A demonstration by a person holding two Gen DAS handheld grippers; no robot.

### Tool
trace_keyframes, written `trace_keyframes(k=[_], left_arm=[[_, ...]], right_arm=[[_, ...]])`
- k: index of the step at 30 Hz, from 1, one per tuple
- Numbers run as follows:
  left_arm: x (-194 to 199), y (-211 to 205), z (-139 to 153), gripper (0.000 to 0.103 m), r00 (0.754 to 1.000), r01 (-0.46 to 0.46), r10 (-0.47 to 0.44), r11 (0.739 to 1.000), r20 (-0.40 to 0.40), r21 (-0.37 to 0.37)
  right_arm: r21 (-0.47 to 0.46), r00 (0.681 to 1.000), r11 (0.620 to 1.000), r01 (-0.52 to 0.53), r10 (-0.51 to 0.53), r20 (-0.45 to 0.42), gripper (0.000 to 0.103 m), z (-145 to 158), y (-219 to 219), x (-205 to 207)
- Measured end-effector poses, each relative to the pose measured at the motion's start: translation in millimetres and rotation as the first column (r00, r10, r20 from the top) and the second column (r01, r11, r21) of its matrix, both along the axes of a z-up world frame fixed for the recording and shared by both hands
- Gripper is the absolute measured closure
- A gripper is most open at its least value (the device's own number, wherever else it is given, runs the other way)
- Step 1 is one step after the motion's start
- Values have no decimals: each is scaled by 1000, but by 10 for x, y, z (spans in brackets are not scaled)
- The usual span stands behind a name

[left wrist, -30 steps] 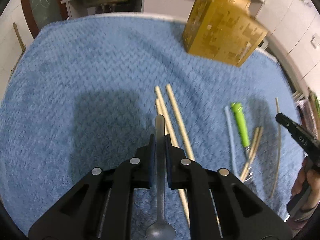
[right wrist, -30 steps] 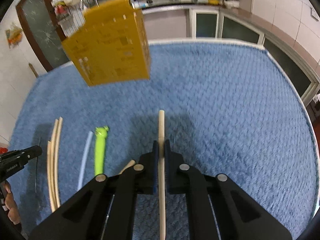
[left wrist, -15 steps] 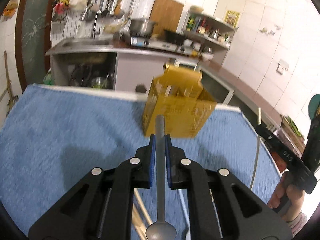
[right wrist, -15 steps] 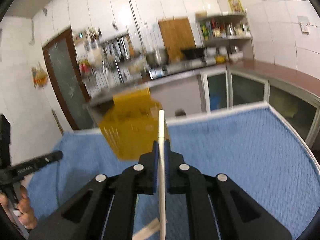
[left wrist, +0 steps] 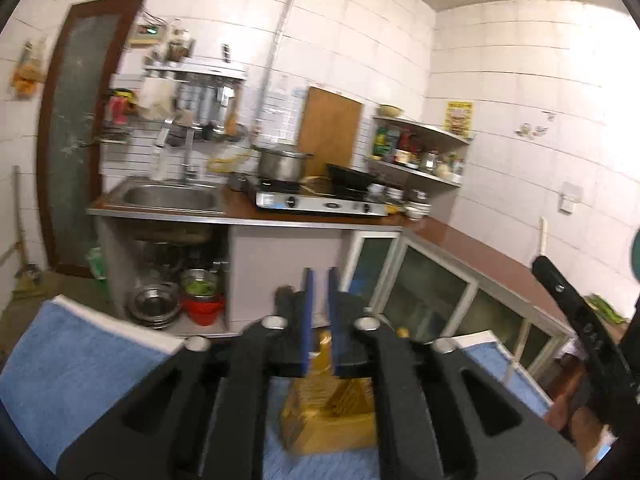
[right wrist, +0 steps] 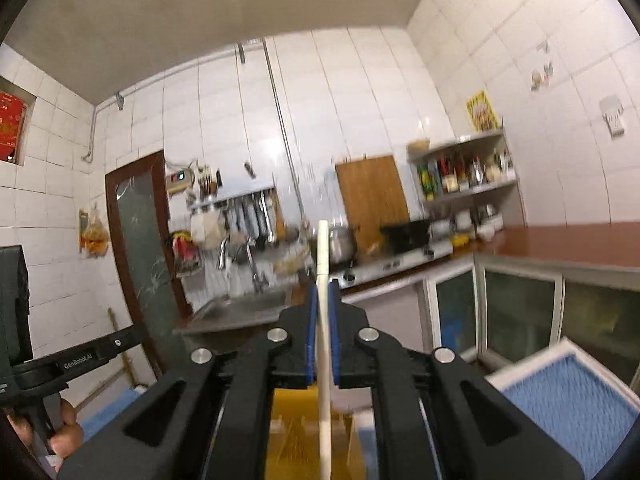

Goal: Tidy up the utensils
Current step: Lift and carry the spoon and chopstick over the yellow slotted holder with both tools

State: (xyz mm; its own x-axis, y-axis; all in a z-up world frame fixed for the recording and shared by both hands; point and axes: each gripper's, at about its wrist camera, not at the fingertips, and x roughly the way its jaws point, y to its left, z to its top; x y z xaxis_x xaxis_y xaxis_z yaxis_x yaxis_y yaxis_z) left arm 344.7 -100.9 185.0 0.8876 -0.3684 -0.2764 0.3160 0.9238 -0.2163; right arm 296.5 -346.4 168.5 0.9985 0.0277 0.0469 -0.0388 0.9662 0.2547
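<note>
Up close, the right gripper (right wrist: 323, 292) is pinching a pale wooden chopstick (right wrist: 324, 360) between its blue pads. The stick runs straight along the fingers, its tip poking past them toward the kitchen wall. Directly below it sits the yellow utensil holder (right wrist: 288, 440), slotted and blurred, standing on the blue cloth (right wrist: 568, 400). The left gripper (left wrist: 319, 276) is closing with nothing between its pads; a narrow slit shows there, and through it the same yellow holder (left wrist: 332, 420) appears just under the fingers, on the blue cloth (left wrist: 80, 368). Each tool shows in the other's camera. From the right wrist, the left one juts in at the left edge with "GenRobot.AI" (right wrist: 78, 360) printed on its black arm, a hand (right wrist: 64, 436) wrapped around its grip. From the left wrist, the right one crosses the right edge with small markings too blurred to read. Farther out, a yellow poster (right wrist: 482, 112) hangs on the white tiles and a red notice (right wrist: 10, 124) sits high on the left, neither legible.
</note>
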Motion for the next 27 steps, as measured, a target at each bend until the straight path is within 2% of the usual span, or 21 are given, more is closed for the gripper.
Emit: trace_keyframes(k=[4, 8, 12, 17, 21, 22, 24, 27], left_arm=[[262, -113, 39, 103, 998, 50, -50, 999, -22, -10], [316, -44, -23, 103, 996, 67, -67, 998, -61, -7], [364, 136, -246, 103, 987, 43, -39, 999, -156, 23], [440, 336, -654, 103, 959, 3, 19, 997, -283, 77], [631, 434, -1018, 103, 915, 24, 11, 997, -404, 80], [730, 443, -1134, 103, 894, 34, 7, 996, -448, 83], [854, 465, -1295, 103, 871, 31, 18, 995, -491, 91], [1137, 404, -1580, 103, 814, 65, 14, 991, -580, 115]], right_arm=[[5, 1000, 1000, -10, 10, 25, 97, 94, 68, 208], [12, 999, 999, -34, 34, 8, 97, 54, 85, 279], [3, 998, 999, -38, 38, -48, 97, -76, 70, 187], [-2, 991, 1000, -21, 21, -131, 97, -258, 8, 109], [-3, 986, 1000, -9, 9, -164, 97, -391, -62, 69], [-4, 985, 1000, -6, 6, -174, 97, -412, -77, 78], [-5, 980, 1000, 0, -1, -201, 97, -458, -131, 112], [1, 971, 1000, 14, -13, -241, 97, -508, -226, 188]])
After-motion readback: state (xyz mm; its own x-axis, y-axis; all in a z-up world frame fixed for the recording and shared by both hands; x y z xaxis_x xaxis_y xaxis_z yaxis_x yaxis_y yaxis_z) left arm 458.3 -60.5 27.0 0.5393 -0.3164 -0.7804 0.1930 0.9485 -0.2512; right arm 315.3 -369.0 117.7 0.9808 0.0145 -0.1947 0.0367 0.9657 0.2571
